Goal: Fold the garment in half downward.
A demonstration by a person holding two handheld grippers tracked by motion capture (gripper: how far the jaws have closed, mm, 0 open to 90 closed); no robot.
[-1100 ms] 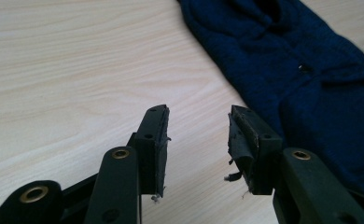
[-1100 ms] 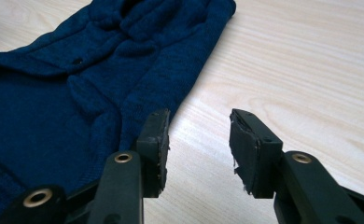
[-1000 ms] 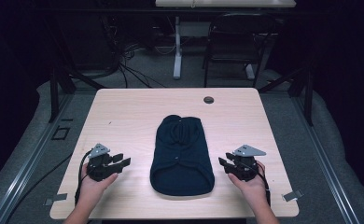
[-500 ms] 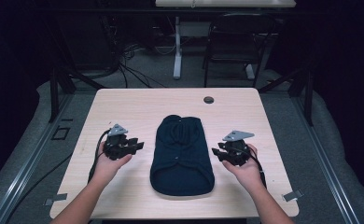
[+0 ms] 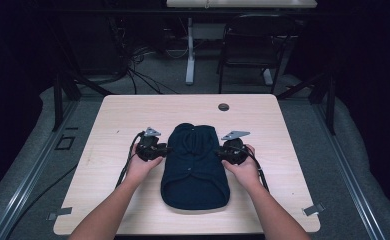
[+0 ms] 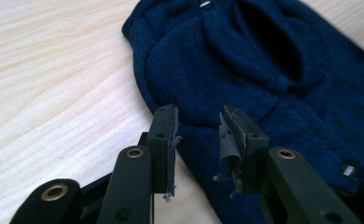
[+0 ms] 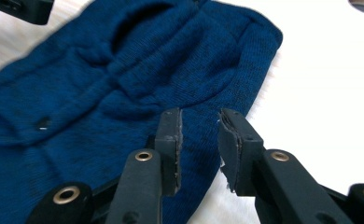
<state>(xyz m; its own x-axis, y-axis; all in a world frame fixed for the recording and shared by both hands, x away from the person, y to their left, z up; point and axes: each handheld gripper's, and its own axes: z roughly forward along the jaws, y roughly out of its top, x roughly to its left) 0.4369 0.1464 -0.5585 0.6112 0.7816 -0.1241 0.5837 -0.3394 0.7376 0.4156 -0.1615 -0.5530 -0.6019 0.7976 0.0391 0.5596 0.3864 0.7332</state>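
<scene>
From above I see the folded navy garment [image 5: 195, 167] mid-table [image 5: 133, 115], left tongs [image 5: 164, 149] and right tongs [image 5: 219, 151] flanking it. In each gripper view my closing jaws stand parted over its knit edge, gripping nothing.

Both hands move inward from the frame's lower sides: the left gripper [image 5: 162, 149] and right gripper [image 5: 219, 152] now flank the dark blue garment [image 5: 195, 167], jaws narrowing, nothing gripped.

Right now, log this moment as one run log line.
left tongs: closing, astride garment edge, no pinch | right tongs: closing, same at opposite edge | garment: flat on table
</scene>
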